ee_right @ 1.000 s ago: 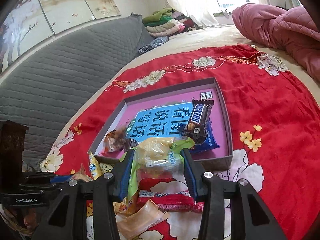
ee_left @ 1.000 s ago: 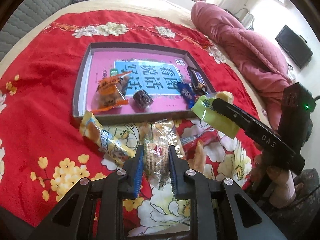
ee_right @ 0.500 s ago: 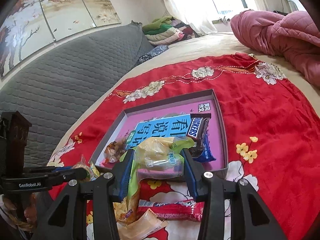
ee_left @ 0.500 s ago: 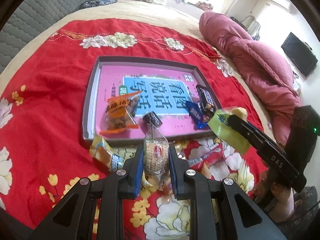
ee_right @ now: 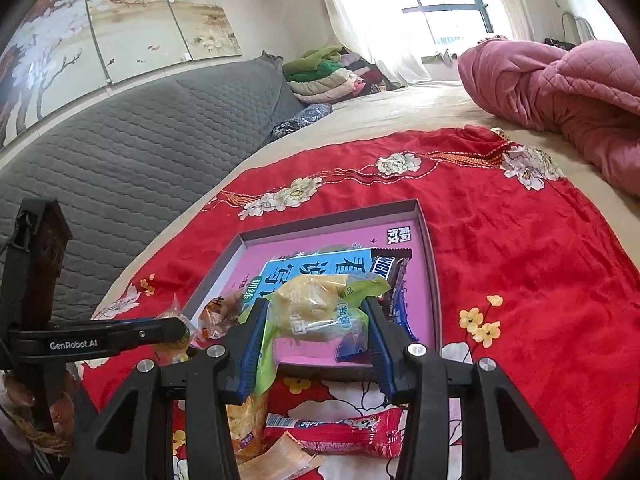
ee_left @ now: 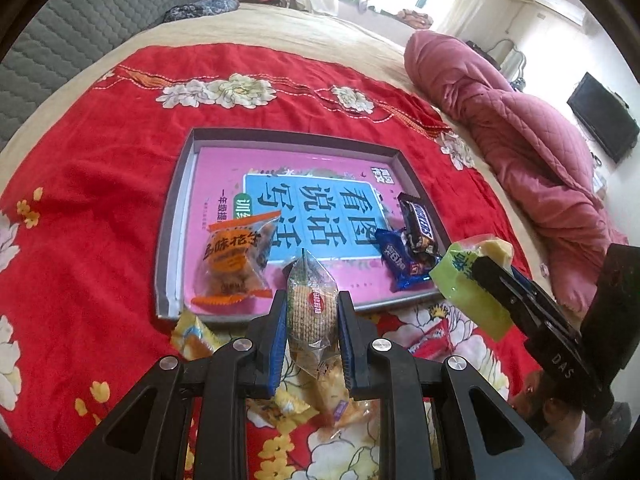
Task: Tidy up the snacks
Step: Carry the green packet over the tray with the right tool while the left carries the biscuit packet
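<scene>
Crinkly plastic: left tongs (ee_left: 312, 312) pinch a cracker packet (ee_left: 310, 304) (fragile, best held mid-body) near the tray (ee_left: 176, 240); right tongs (ee_right: 316, 328) clasp a soft green bag (ee_right: 320, 312).

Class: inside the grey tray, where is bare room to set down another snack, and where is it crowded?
Free: the tray's far half, beyond the orange peanut packet and chocolate bar. Crowded: the near edge, holding those and the blue wrapper.
</scene>
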Tool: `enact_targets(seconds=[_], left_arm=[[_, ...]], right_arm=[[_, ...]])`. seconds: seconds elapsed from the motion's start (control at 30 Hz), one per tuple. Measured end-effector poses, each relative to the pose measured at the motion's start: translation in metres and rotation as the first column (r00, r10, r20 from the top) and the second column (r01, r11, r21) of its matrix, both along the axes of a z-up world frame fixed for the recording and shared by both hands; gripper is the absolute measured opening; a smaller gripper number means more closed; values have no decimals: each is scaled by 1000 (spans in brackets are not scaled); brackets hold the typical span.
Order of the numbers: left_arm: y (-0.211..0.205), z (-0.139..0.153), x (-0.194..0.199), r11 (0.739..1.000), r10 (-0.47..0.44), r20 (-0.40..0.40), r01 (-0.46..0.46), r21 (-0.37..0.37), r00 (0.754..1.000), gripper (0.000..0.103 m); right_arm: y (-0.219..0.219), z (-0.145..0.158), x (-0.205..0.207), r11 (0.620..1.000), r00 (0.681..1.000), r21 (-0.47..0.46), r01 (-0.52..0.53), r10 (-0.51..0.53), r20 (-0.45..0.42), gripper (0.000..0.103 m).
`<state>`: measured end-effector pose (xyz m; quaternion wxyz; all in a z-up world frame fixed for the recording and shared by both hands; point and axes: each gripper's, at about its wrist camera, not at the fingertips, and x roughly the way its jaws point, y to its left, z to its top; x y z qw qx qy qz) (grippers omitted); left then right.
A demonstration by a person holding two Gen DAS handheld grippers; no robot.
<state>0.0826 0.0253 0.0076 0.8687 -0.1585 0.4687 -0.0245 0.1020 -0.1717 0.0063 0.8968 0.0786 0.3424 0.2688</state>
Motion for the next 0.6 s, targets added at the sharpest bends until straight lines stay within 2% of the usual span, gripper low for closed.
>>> enact_targets(seconds=[0.6], left_arm=[[-3, -12, 28, 999, 20, 5, -20, 39, 1000, 24]], right_arm=[[0, -2, 12, 999, 1000, -18, 27, -27, 16, 47]])
